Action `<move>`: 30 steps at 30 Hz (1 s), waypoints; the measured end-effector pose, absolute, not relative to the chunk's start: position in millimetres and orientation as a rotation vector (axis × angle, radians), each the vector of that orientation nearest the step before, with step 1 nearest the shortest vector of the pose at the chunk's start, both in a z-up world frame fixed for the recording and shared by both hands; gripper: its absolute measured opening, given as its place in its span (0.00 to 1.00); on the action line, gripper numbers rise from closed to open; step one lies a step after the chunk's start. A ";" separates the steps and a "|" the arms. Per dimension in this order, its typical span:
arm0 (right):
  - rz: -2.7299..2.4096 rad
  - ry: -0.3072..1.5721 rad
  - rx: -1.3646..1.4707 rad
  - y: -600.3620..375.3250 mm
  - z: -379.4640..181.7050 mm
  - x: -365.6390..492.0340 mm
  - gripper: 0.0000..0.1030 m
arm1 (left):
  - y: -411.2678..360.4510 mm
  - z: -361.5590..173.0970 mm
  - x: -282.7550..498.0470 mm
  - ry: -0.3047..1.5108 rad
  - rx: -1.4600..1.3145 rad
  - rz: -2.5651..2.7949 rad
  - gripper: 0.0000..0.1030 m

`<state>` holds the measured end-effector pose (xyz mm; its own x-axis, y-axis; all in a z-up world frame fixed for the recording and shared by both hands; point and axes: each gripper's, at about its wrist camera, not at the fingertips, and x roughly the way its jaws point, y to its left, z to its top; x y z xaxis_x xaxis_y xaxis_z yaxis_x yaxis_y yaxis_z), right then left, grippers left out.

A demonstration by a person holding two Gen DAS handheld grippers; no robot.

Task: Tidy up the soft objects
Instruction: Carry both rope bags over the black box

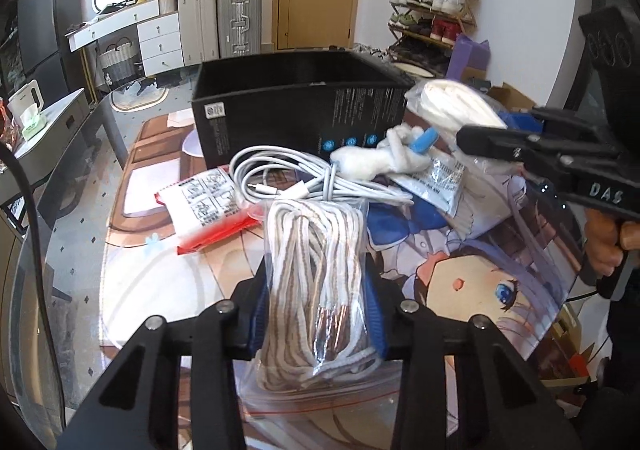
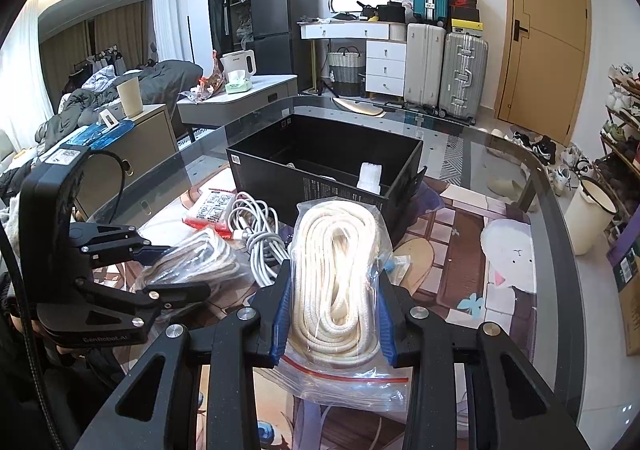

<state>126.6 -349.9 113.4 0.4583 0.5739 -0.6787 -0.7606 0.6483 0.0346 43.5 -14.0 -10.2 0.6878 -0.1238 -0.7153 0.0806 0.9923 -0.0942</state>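
Observation:
My left gripper [image 1: 316, 290] is shut on a clear bag of brown-and-white striped cord [image 1: 316, 262], also seen in the right wrist view [image 2: 192, 258]. My right gripper [image 2: 334, 310] is shut on a clear bag of cream rope [image 2: 340, 274], which shows in the left wrist view [image 1: 452, 106] beside the box. An open black box [image 2: 320, 178] stands on the glass table behind both bags; a white item [image 2: 370, 176] lies inside. A coiled white cable [image 1: 304, 182], a red-and-white packet [image 1: 208, 206] and a small white plush [image 1: 380, 158] lie before the box [image 1: 296, 110].
The glass table [image 2: 520, 178] covers an anime-print mat [image 1: 480, 278]. A flat printed pouch [image 1: 440, 182] lies by the plush. Beyond the table are suitcases [image 2: 444, 70], a white drawer unit [image 2: 384, 66], a shoe rack [image 1: 432, 18] and a grey side table [image 2: 240, 98].

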 end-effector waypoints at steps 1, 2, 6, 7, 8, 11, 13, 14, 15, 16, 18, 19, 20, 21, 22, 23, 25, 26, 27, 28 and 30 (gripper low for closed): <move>0.837 0.711 -0.290 -350.1 114.0 126.3 0.35 | -12.8 -7.7 42.0 0.795 -0.059 -0.115 0.37; 0.839 0.709 -0.287 -349.7 114.5 126.0 0.35 | -11.9 -5.2 40.8 0.789 -0.060 -0.120 0.37; 0.840 0.699 -0.280 -350.2 116.7 124.9 0.35 | -6.5 4.8 39.5 0.761 -0.076 -0.123 0.37; 0.839 0.697 -0.279 -350.4 117.4 124.8 0.35 | -5.6 7.3 39.2 0.753 -0.082 -0.121 0.37; 0.838 0.694 -0.276 -350.5 118.1 124.8 0.35 | -4.2 10.3 39.5 0.743 -0.089 -0.120 0.37; 0.826 0.682 -0.270 -351.5 120.6 125.0 0.35 | -0.2 16.0 41.2 0.724 -0.098 -0.111 0.37; 0.820 0.677 -0.260 -352.8 122.6 125.5 0.35 | 0.6 19.0 43.6 0.714 -0.102 -0.107 0.37; 0.817 0.671 -0.257 -353.0 124.1 125.1 0.35 | 0.9 21.2 44.6 0.707 -0.103 -0.104 0.37; 0.815 0.668 -0.256 -353.1 124.8 125.3 0.35 | 1.9 22.9 44.9 0.700 -0.105 -0.103 0.37; 0.815 0.664 -0.253 -352.6 125.9 124.8 0.35 | 3.0 25.8 45.6 0.691 -0.107 -0.102 0.37; 0.814 0.660 -0.251 -351.7 127.3 125.3 0.35 | 4.7 30.7 47.4 0.678 -0.108 -0.098 0.37; 0.814 0.658 -0.249 -350.7 128.0 125.4 0.35 | 6.0 33.4 48.2 0.669 -0.110 -0.095 0.37; 0.814 0.657 -0.247 -349.9 128.4 126.1 0.35 | 7.4 35.3 49.3 0.663 -0.112 -0.093 0.37; 0.813 0.655 -0.247 -348.6 128.8 126.5 0.35 | 8.3 37.5 50.6 0.658 -0.113 -0.091 0.37; 0.813 0.653 -0.248 -348.4 129.0 126.6 0.35 | 9.6 40.0 52.1 0.652 -0.114 -0.087 0.38; 0.813 0.651 -0.246 -347.1 129.8 126.7 0.35 | 10.8 42.5 53.6 0.646 -0.115 -0.082 0.38; 0.811 0.647 -0.246 -344.6 131.4 127.4 0.35 | 13.6 46.0 56.5 0.634 -0.120 -0.080 0.38; 0.805 0.643 -0.246 -342.2 132.5 128.0 0.35 | 15.4 48.1 58.8 0.628 -0.126 -0.081 0.38; 0.804 0.642 -0.244 -341.4 133.2 128.9 0.35 | 16.3 49.4 60.1 0.623 -0.129 -0.082 0.38; 0.803 0.639 -0.240 -339.6 134.3 130.2 0.35 | 16.8 50.2 61.2 0.619 -0.130 -0.081 0.38; 0.804 0.633 -0.244 -335.0 136.9 131.8 0.35 | 17.7 53.0 64.7 0.611 -0.125 -0.075 0.38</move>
